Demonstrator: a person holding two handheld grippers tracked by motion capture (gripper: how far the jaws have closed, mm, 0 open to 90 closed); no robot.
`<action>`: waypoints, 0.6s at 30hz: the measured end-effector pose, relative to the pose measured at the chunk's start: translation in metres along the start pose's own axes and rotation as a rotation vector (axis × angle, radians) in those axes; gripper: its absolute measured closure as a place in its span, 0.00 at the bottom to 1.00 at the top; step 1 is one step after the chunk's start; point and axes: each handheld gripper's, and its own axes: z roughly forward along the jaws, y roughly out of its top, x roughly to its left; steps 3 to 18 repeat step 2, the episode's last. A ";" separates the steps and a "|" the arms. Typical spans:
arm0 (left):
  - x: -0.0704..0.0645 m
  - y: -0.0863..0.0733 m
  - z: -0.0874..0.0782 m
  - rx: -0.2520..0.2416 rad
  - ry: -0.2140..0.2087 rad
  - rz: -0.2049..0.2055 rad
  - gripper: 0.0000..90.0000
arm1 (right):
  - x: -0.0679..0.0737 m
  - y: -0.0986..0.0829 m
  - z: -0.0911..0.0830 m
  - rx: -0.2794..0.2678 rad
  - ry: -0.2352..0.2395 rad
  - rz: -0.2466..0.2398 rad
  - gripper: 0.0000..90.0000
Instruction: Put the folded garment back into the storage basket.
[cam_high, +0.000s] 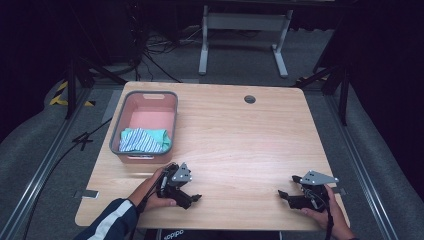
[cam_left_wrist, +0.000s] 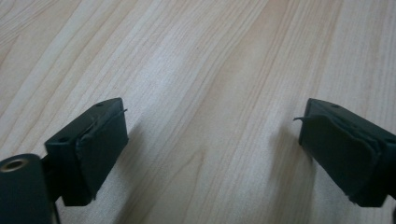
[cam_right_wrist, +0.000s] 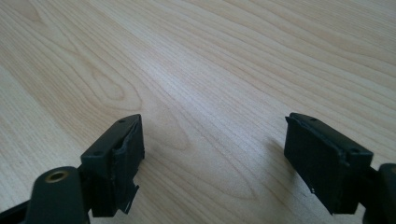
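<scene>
My left gripper (cam_high: 196, 199) rests low on the wooden table (cam_high: 235, 145) near its front edge, left of centre, held by a hand in a dark sleeve with a white stripe. In the left gripper view its jaws stand wide apart over bare wood, left gripper (cam_left_wrist: 210, 128) open and holding nothing. My right gripper (cam_high: 281, 193) lies near the front right of the table, pointing left. In the right gripper view the right gripper (cam_right_wrist: 212, 140) is likewise open over bare wood.
A pink basket with a grey rim (cam_high: 146, 95) stands at the table's left side, holding folded teal and striped cloth (cam_high: 144, 140). A round cable hole (cam_high: 249, 99) sits near the far edge. Beyond the table are a white desk frame (cam_high: 244, 30) and floor cables.
</scene>
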 end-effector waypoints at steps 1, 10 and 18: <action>0.000 0.000 0.001 0.005 0.006 -0.005 0.05 | 0.000 0.000 0.000 0.000 0.000 0.000 0.23; 0.000 0.000 0.001 0.005 0.006 -0.005 0.05 | 0.000 0.000 0.000 0.000 0.000 0.000 0.23; 0.000 0.000 0.001 0.005 0.006 -0.005 0.05 | 0.000 0.000 0.000 0.000 0.000 0.000 0.23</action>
